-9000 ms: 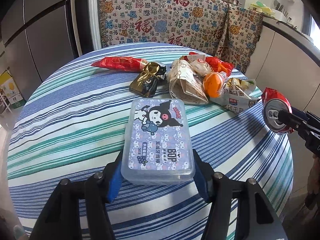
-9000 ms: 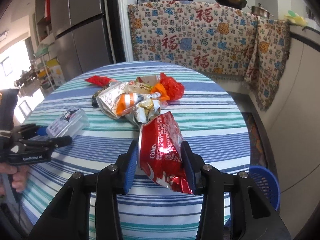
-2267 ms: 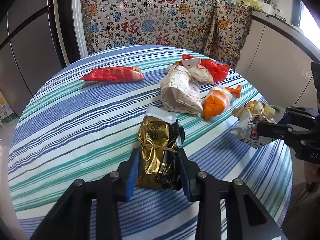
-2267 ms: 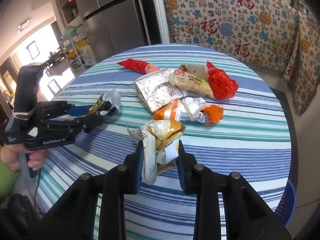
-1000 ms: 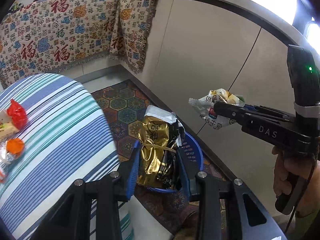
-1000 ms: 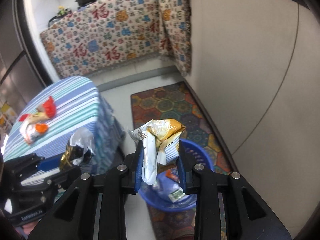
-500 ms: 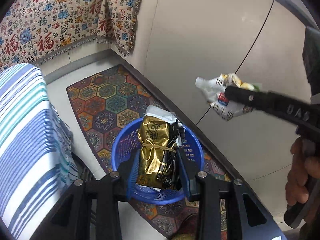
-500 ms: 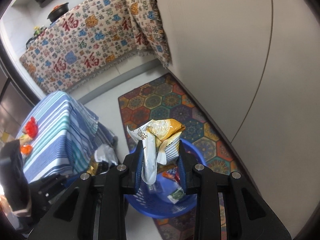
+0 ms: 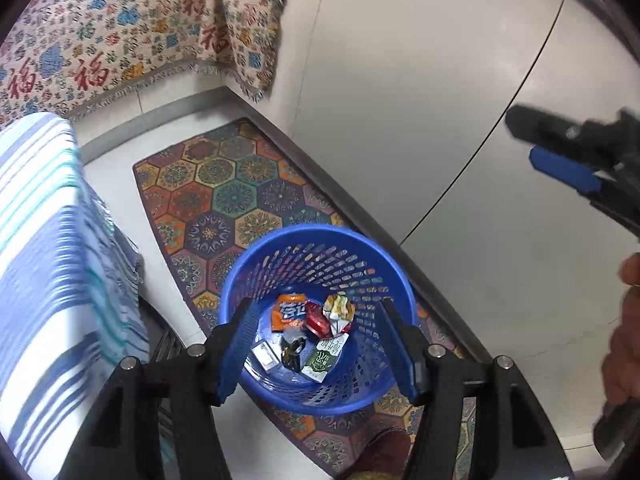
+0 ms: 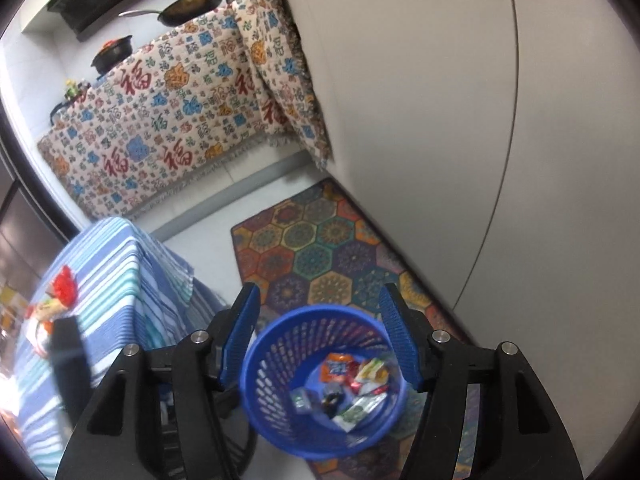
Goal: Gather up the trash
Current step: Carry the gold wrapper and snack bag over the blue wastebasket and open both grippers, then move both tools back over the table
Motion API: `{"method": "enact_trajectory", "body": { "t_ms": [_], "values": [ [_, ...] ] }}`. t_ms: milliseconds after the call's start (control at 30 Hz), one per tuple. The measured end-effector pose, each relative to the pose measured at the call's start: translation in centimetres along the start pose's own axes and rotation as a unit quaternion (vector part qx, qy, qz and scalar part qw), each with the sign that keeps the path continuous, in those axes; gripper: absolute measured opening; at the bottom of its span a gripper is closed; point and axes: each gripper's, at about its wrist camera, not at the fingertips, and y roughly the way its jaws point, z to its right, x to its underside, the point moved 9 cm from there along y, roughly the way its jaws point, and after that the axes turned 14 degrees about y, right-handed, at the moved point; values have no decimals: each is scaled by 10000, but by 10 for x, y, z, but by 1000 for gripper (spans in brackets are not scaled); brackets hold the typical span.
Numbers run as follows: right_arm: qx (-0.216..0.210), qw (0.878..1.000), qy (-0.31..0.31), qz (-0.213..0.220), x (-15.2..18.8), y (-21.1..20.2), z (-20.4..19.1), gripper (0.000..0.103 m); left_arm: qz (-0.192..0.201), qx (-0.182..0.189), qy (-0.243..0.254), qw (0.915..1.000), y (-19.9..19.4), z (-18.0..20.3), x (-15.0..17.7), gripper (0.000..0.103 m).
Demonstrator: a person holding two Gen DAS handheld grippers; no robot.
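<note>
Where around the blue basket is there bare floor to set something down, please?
The pale floor between the striped table and the patterned rug is bare, as is most of the rug behind the blue basket. The basket's bottom is crowded with wrappers. Both the left gripper and right gripper hang open above it.

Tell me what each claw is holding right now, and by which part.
Nothing. The left claw and the right claw have just been opening and stand empty over the blue basket.

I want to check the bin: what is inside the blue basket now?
The blue basket holds an orange packet, red wrapper, green carton and black-gold bag. Anything beneath them is hidden.
</note>
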Motion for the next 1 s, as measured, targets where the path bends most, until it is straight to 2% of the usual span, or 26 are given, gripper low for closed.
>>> {"method": "enact_trajectory", "body": {
  "t_ms": [100,200,367,500,567,633,700,833,900,933,1000],
  "values": [
    [41,9998,-153,137,-1,-5,-8,75,170,-29,22,9998,-33,-2,5,62],
    [2,9992,-368,164,2,-8,-25,76,255,-100,46,9996,-74,-8,17,63],
    [-158,9931,-1152,127,29,-14,-81,79,301,-590,65,9978,-139,-49,60,67],
    [-567,9821,-1775,-277,80,-15,-149,81,131,-1152,-249,9929,-177,-109,113,67],
    [-885,9745,-1949,-675,117,-14,-186,81,-12,-1476,-454,9880,-191,-144,140,67],
    [-1212,9626,-2178,-1063,157,-14,-223,81,-171,-1757,-766,9813,-203,-181,169,67],
    [-1343,9498,-2530,-1256,192,-13,-254,81,-215,-1945,-1042,9751,-214,-215,191,67],
    [-1197,9349,-3033,-1399,236,0,-287,81,-155,-2116,-1263,9690,-228,-260,210,69],
    [-1027,9355,-3060,-1439,245,10,-294,81,-146,-2108,-1231,9697,-229,-273,213,80],
    [-940,9363,-3036,-1495,247,17,-296,81,-114,-2114,-1205,9699,-229,-280,213,81],
    [-799,9415,-2941,-1438,246,26,-301,91,-59,-2103,-1134,9710,-227,-289,213,92]
  ]
}}
